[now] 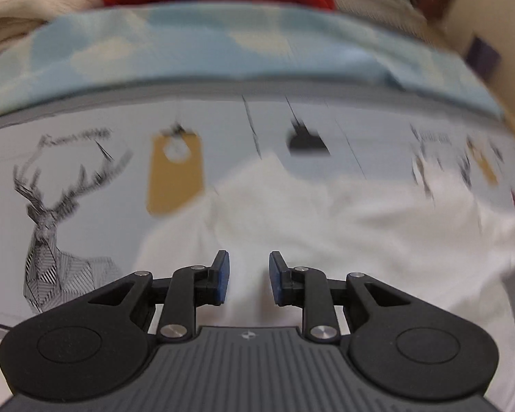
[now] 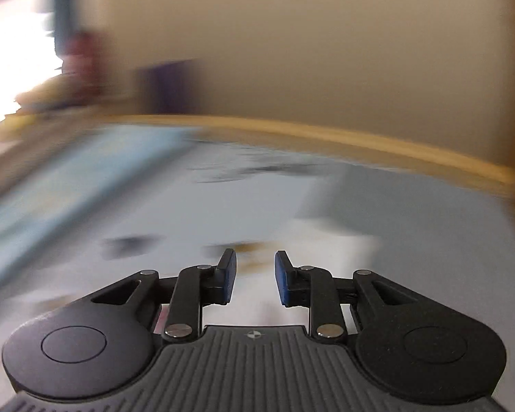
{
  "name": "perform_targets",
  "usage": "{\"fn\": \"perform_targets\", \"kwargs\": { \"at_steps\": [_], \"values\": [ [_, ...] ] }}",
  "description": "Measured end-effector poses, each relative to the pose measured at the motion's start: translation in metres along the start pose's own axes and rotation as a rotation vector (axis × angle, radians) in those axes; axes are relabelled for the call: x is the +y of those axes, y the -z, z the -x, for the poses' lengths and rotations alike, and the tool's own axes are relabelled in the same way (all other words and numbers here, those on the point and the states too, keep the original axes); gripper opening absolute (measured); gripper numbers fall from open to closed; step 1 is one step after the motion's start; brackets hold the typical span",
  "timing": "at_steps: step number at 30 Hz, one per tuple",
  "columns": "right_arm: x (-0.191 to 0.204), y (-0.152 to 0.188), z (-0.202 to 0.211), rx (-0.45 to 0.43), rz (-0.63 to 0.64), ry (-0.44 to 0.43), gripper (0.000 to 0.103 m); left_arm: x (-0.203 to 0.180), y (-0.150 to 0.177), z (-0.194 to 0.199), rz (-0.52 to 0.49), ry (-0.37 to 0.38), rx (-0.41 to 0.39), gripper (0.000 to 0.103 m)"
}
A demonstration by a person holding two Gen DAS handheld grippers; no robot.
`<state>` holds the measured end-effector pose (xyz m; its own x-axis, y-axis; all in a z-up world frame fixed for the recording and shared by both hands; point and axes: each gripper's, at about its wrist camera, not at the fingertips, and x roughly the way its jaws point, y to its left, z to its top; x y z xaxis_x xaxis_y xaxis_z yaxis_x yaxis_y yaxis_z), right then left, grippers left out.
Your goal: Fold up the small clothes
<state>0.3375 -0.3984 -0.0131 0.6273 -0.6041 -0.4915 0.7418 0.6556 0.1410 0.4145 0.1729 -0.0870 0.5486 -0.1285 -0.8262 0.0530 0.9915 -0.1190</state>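
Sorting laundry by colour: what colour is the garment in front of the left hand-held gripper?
White, plain as far as visible: the garment, clearest in the left wrist view.

Both views: even, soft indoor light, no hard shadows. Left wrist: moderate motion blur on the white garment (image 1: 326, 226) and printed sheet (image 1: 86, 178); left gripper (image 1: 249, 276) sharp. Right wrist: heavy streaking blur throughout; only right gripper (image 2: 255, 276) in focus. Blown-out white glare at upper left, window (image 2: 13, 55) likely. Fisheye bending and dark vignette at corners.
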Motion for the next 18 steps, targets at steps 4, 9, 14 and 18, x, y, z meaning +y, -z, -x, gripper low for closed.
{"fn": "perform_targets", "kwargs": {
  "at_steps": [4, 9, 14, 18],
  "values": [
    [0.079, 0.038, 0.023, 0.225, 0.206, -0.518, 0.026, 0.001, -0.002, -0.013, 0.020, -0.058, -0.039, 0.028],
    [0.141, 0.098, 0.036, 0.385, 0.474, -0.653, 0.031, 0.008, 0.001, -0.039, 0.029, -0.100, 0.011, 0.035],
    [0.161, 0.130, 0.028, 0.463, 0.575, -0.609, 0.036, 0.009, 0.013, -0.059, -0.001, -0.129, 0.058, 0.034],
    [0.173, 0.148, 0.028, 0.438, 0.668, -0.563, 0.005, 0.011, 0.011, -0.063, 0.011, -0.113, 0.054, 0.005]
  ]
}}
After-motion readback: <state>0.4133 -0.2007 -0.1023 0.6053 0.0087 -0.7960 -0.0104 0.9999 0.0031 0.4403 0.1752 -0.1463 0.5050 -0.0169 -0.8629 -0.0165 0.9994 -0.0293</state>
